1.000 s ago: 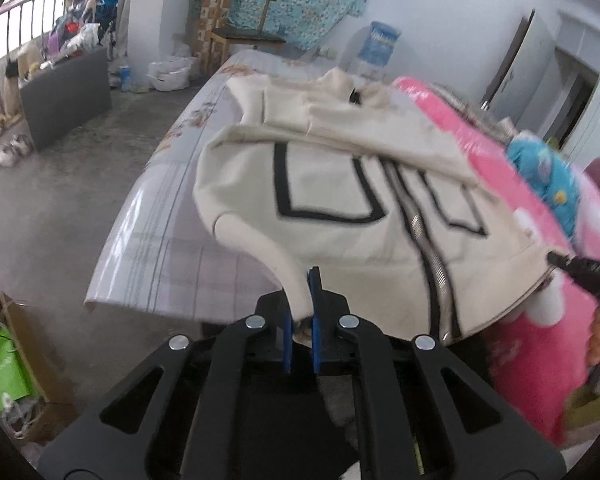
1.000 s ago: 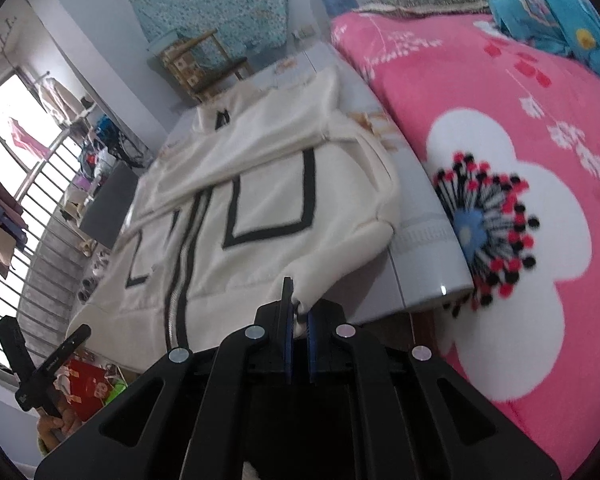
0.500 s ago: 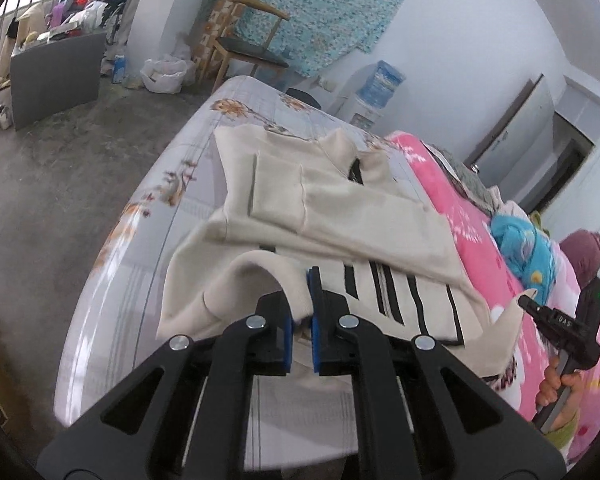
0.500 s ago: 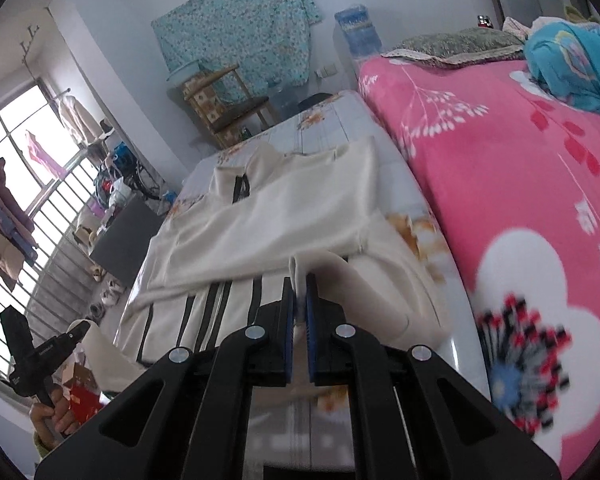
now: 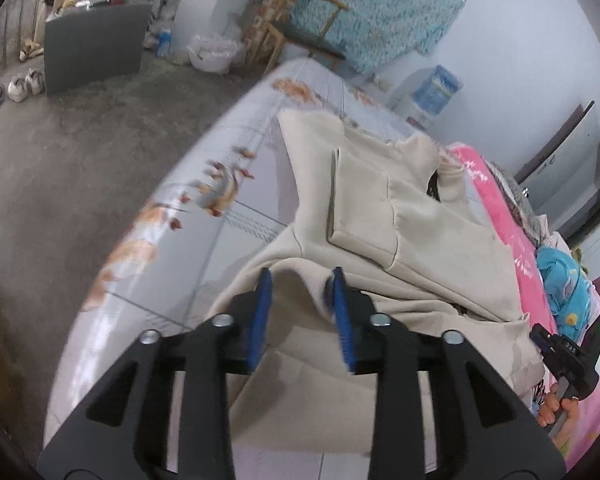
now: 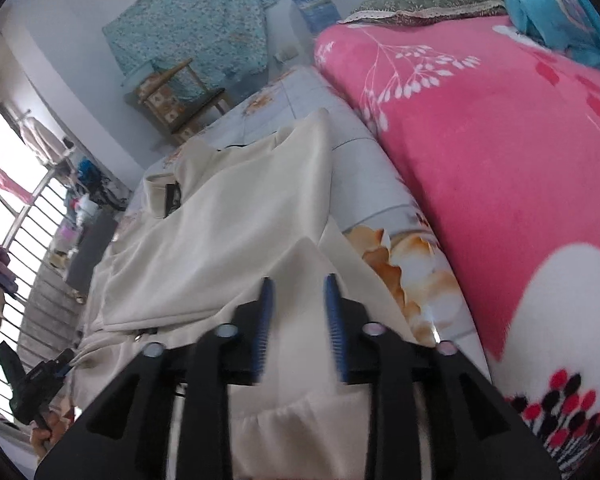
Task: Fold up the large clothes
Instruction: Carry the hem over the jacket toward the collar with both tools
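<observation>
Both hand-held grippers hang over the near fold of a large cream zip-up jacket (image 5: 420,220), folded bottom-over-top on a pale floral plastic-covered table (image 5: 220,184). The left gripper (image 5: 302,292) has its blue-padded jaws opening, cream cloth between them but no longer pinched; the right gripper (image 6: 298,300) is likewise opening, its pads standing apart above the fabric. The release looks meant to let the folded hem settle flat across the chest. Beyond the jacket's collar lies a pink flowered blanket (image 6: 500,140), and farther back a wooden chair (image 6: 180,96) below a hanging turquoise patterned cloth (image 6: 200,20).
</observation>
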A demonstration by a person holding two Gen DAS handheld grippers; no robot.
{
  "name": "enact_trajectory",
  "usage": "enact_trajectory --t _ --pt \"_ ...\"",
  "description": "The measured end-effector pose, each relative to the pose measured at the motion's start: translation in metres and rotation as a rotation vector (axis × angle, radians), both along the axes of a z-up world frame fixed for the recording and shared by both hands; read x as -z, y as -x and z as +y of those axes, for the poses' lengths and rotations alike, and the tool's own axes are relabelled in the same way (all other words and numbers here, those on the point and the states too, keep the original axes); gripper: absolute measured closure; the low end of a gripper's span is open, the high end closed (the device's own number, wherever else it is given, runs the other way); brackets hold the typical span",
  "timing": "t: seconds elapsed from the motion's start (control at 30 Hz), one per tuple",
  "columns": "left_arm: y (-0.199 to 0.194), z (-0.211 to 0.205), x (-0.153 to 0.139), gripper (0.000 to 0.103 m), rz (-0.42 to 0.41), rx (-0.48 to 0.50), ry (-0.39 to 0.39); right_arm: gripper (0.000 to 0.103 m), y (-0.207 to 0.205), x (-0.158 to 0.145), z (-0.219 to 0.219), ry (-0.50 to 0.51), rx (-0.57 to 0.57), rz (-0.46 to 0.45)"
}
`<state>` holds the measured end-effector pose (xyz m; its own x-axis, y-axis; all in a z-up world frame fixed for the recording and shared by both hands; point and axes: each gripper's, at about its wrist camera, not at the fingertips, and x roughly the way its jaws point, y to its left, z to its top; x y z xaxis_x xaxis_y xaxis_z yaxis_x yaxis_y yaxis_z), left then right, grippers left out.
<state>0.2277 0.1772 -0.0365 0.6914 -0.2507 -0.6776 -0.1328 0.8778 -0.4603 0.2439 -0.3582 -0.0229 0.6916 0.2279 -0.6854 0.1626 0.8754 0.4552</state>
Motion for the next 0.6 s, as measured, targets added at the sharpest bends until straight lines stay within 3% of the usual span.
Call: enact_trajectory --t 0.07,0.13,0.17,0.3,0.4,0.5,0.6 --pt "0.011 0.005 -0.004 0.063 -0.005 0.0 -0.015 0.046 0.016 -0.006 -0.003 0.027 0.018 -0.024" --pt "0.019 0.007 -0.004 0.056 0.018 0.003 -0.037 0.042 0.033 -0.011 -0.004 0.112 0.045 -0.032" --pt "0.022 0.008 -0.002 0.05 0.041 0.005 -0.056 0.042 0.039 -0.011 -0.004 0.144 0.051 -0.026" --pt "0.032 0.005 0.013 0.048 0.119 0.022 -0.125 0.041 0.049 0.002 -0.007 0.202 0.039 0.045" --pt "0.036 -0.006 0.015 0.048 0.111 0.025 -0.207 0.041 0.053 0.008 -0.003 0.238 0.025 0.065" --pt "0.035 -0.021 0.016 0.053 0.099 0.031 -0.299 0.041 0.048 0.01 0.009 0.333 0.006 0.077" --pt "0.036 -0.033 0.02 0.059 0.083 0.027 -0.39 0.048 0.043 0.013 0.025 0.46 -0.002 0.083"
